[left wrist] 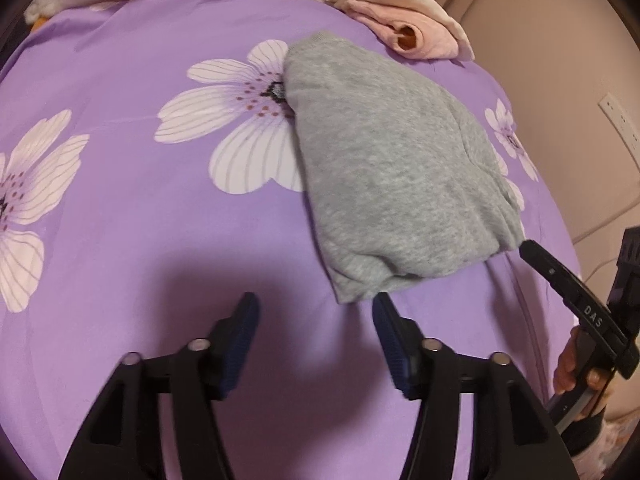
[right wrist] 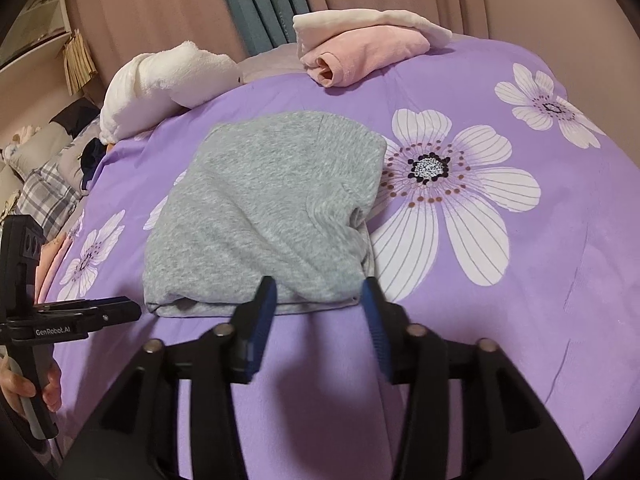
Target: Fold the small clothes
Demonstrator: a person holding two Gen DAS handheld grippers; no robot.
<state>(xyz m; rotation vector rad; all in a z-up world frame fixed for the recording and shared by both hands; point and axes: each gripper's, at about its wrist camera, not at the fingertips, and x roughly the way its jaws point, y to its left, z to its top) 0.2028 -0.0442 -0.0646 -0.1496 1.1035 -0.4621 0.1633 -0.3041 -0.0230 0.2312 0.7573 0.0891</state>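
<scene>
A grey knitted garment (left wrist: pixel 392 168) lies folded into a compact bundle on the purple flowered bedspread (left wrist: pixel 160 240); it also shows in the right wrist view (right wrist: pixel 272 208). My left gripper (left wrist: pixel 316 304) is open and empty, just in front of the bundle's near corner. My right gripper (right wrist: pixel 320 286) is open and empty, its fingertips at the bundle's near edge without gripping it. In the left wrist view the right gripper (left wrist: pixel 532 250) comes in from the right, touching the bundle's corner. The left gripper (right wrist: pixel 128 308) shows at the left of the right wrist view.
A folded pink and cream pile of clothes (right wrist: pixel 360 52) sits at the far edge of the bed (left wrist: pixel 408 24). A white plush pillow (right wrist: pixel 160 84) lies at the back left. Curtains (right wrist: pixel 180 8) hang behind. Checked bedding (right wrist: pixel 44 192) lies at the left.
</scene>
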